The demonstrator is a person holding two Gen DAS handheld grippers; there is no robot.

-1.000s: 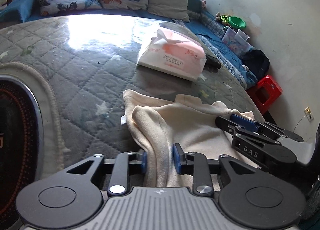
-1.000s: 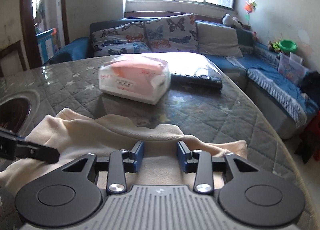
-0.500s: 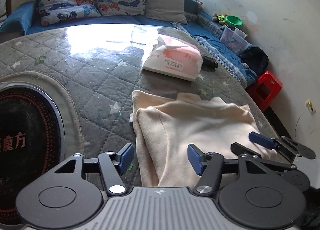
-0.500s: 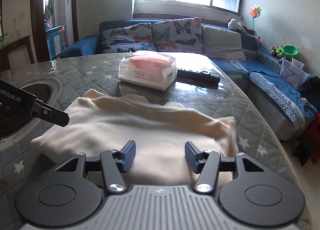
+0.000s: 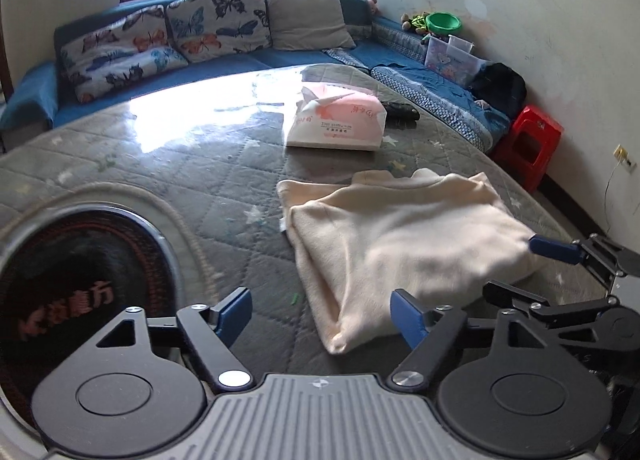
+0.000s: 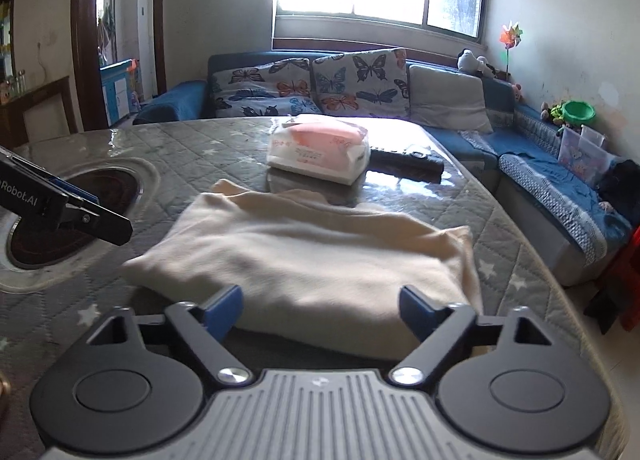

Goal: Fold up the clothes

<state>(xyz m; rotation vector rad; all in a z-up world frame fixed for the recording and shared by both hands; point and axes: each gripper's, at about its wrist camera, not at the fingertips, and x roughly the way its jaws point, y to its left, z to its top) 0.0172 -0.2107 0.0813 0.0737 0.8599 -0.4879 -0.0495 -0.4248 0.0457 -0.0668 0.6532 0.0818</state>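
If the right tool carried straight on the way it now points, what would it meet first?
Most likely the folded cream garment, lying directly ahead between the opening jaws of the right tool; depth is uncertain.

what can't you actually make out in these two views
- Underside and inner layers of the folded cream garment: hidden by its own top layer in both views.
- Remote control: left wrist view shows only an end behind the tissue pack.
- Round black inset in the table: blurred, cut off by the left edge and the left gripper.
- Right gripper: jaws opening, clear of the garment; the hand holding it is out of frame.
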